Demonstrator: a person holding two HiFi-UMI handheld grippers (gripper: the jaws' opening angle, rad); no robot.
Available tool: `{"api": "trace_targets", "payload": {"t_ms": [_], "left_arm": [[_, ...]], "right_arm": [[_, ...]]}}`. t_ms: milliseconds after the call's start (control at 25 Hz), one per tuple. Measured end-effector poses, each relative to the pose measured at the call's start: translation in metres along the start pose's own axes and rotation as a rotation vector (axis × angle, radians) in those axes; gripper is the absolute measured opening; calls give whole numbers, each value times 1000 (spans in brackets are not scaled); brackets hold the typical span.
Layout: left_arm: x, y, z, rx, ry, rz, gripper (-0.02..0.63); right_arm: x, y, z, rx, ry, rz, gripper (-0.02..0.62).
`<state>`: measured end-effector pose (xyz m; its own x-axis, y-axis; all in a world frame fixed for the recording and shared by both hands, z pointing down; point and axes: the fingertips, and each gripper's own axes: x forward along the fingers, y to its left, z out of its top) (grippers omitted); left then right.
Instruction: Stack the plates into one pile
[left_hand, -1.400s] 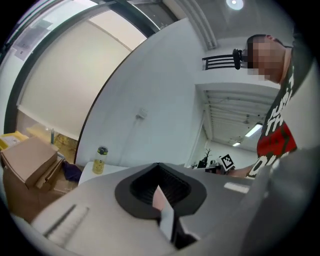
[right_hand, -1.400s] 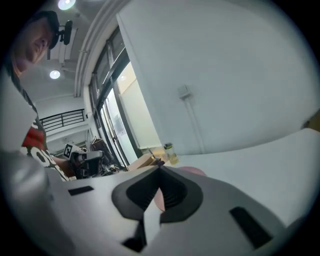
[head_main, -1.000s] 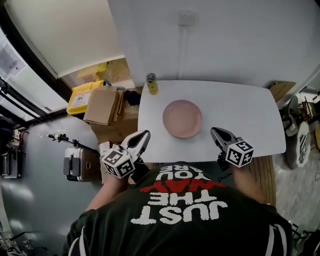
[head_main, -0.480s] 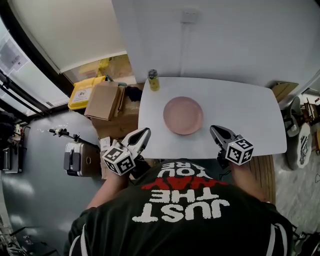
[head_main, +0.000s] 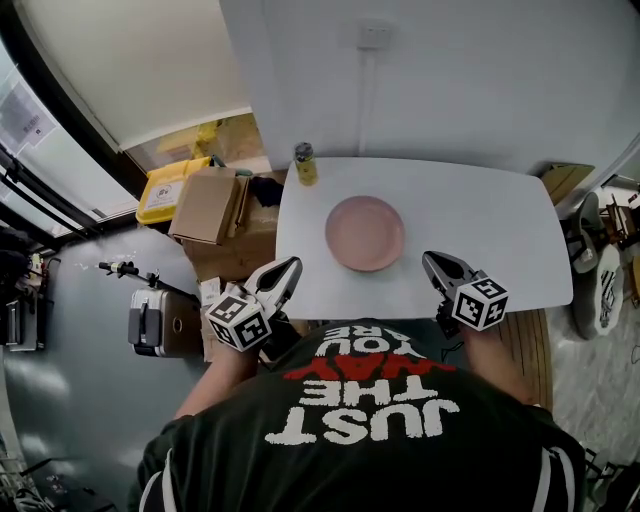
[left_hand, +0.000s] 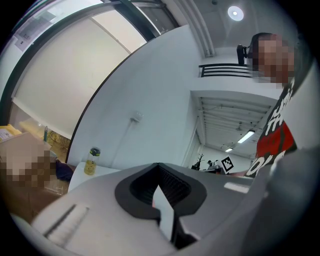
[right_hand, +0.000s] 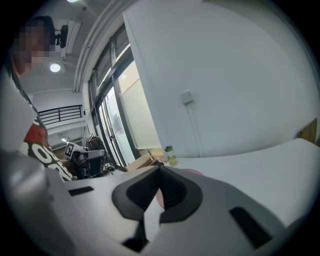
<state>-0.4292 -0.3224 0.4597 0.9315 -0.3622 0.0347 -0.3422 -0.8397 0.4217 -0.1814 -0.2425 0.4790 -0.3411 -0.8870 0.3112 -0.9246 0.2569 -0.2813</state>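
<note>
One pink plate pile (head_main: 365, 233) sits near the middle of the white table (head_main: 490, 230); I cannot tell how many plates are in it. My left gripper (head_main: 290, 267) hovers at the table's near left corner, shut and empty, tips pointing toward the plate. Near the front edge, right of the plate, my right gripper (head_main: 430, 262) is also shut with nothing in it. In the left gripper view the jaws (left_hand: 159, 165) meet. From the right gripper (right_hand: 160, 166), a sliver of the pink plate (right_hand: 193, 173) shows past the closed jaws.
A small bottle of yellow liquid (head_main: 304, 166) stands at the table's far left corner, also seen as the bottle (left_hand: 90, 161) and the bottle (right_hand: 171, 155). Cardboard boxes (head_main: 208, 208), a yellow box (head_main: 168, 190) and a case (head_main: 155, 322) lie on the floor at left. Shoes (head_main: 600, 285) lie at right.
The head view shifts slightly. Both grippers hold their places by the table's front edge and stay shut; the plate has not moved.
</note>
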Motion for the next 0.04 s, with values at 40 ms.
{"api": "trace_targets", "payload": {"t_ms": [40], "left_arm": [[-1, 0, 0, 0, 0, 1, 8]], "right_arm": [[0, 0, 0, -1, 1, -1, 5]]}}
